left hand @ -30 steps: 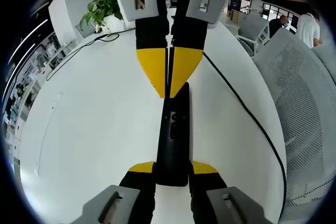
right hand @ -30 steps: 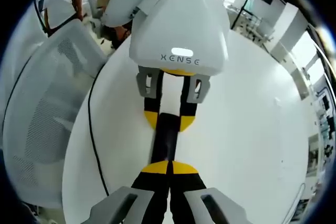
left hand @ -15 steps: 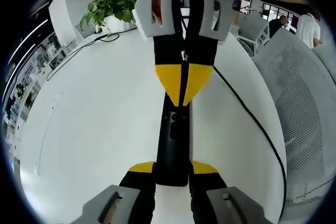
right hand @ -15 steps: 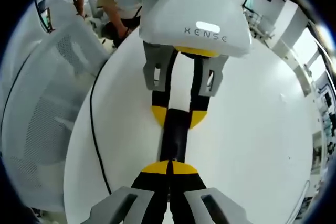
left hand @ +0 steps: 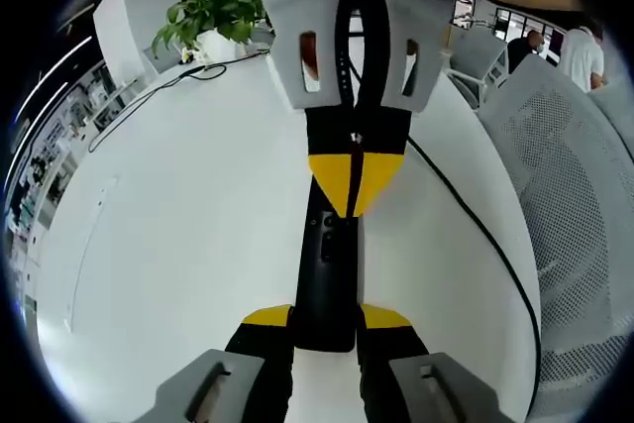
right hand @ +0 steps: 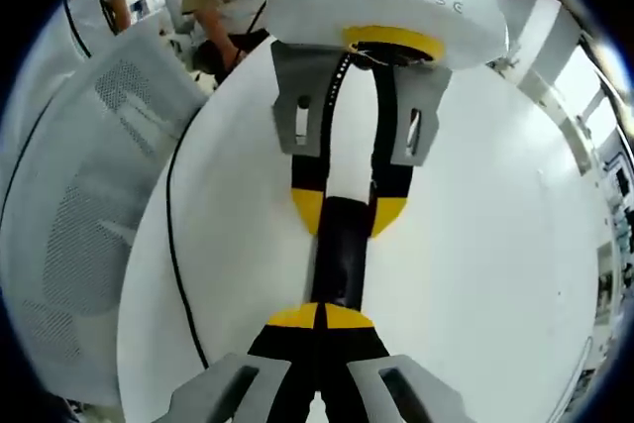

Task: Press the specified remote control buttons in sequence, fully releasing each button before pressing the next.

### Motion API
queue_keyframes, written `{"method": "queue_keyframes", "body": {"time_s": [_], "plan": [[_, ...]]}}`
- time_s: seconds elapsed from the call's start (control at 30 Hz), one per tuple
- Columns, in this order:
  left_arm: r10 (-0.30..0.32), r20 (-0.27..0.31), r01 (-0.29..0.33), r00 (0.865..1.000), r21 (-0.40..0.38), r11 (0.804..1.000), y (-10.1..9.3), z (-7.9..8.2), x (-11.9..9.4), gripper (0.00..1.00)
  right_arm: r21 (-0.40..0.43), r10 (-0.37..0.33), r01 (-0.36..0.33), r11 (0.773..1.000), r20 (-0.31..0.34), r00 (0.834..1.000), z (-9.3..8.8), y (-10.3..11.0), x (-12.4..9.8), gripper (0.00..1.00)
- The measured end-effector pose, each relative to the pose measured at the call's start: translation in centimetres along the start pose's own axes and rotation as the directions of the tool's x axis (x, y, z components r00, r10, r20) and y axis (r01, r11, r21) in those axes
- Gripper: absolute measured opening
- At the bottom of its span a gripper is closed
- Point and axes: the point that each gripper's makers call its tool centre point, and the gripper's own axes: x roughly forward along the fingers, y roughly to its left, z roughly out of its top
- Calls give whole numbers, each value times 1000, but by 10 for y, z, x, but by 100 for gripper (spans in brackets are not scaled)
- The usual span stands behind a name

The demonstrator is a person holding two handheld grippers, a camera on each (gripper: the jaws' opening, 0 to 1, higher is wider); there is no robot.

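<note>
A slim black remote [left hand: 327, 269] lies lengthwise on the white table [left hand: 168, 245], its near end clamped between the yellow pads of my left gripper [left hand: 325, 316]. My right gripper [left hand: 349, 207] comes down from the far side, shut, its joined yellow tips resting on the remote's upper button area. In the right gripper view my right gripper [right hand: 319, 315] is shut with its tips on the remote [right hand: 342, 264], and the left gripper [right hand: 347, 213] faces it, holding the remote's far end. The button under the tips is hidden.
A black cable [left hand: 475, 225] runs across the table to the right of the remote. A grey mesh chair [left hand: 575, 195] stands at the table's right edge. A potted plant [left hand: 203, 12] sits at the far left, and people [left hand: 580, 47] stand behind.
My right gripper has slid along the remote towards my left gripper, from the far end to the button area. The left gripper and remote have stayed put.
</note>
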Motion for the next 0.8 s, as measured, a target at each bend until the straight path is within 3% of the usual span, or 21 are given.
{"method": "queue_keyframes", "body": {"time_s": [0.8], "plan": [[-1,2,1,1000,-8,1000,-1,0,0,23,6,16,-16,1000,0,1000,-2,-1,7,0]]}}
